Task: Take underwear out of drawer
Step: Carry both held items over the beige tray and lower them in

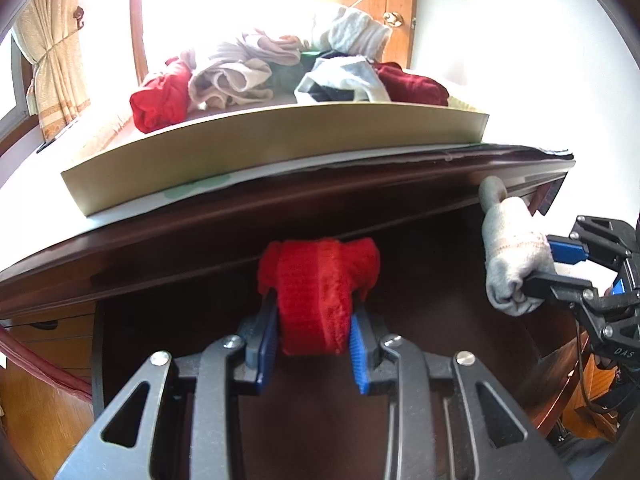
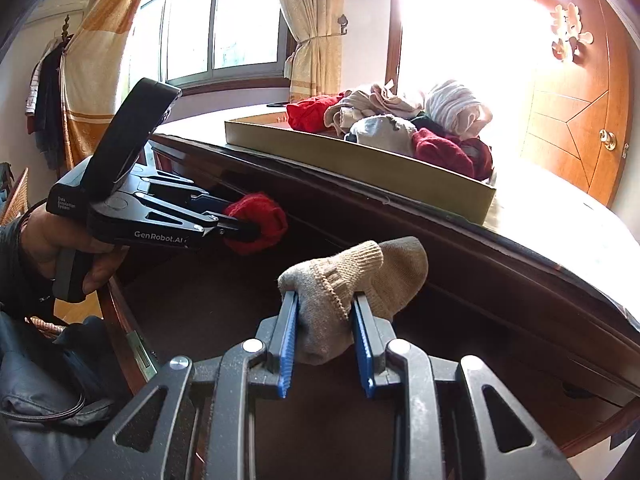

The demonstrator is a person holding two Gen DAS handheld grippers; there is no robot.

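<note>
My left gripper (image 1: 316, 312) is shut on a rolled red piece of underwear (image 1: 316, 280), held above the dark inside of the open drawer (image 1: 432, 300), just below the dresser's top edge. At the right of the left wrist view, my right gripper (image 1: 540, 268) is shut on a rolled grey-beige piece (image 1: 508, 248). In the right wrist view the right gripper (image 2: 324, 308) pinches that grey-beige roll (image 2: 344, 280) over the drawer (image 2: 200, 304). To its left a hand holds the left gripper (image 2: 240, 227) with the red roll (image 2: 260, 220).
A shallow cardboard tray (image 1: 280, 148) (image 2: 360, 162) on the dresser top holds a heap of red, beige, white and dark garments (image 1: 260, 72). The dresser's dark overhanging edge (image 1: 360, 184) runs just above both held rolls. Curtains, a window and a wooden door lie behind.
</note>
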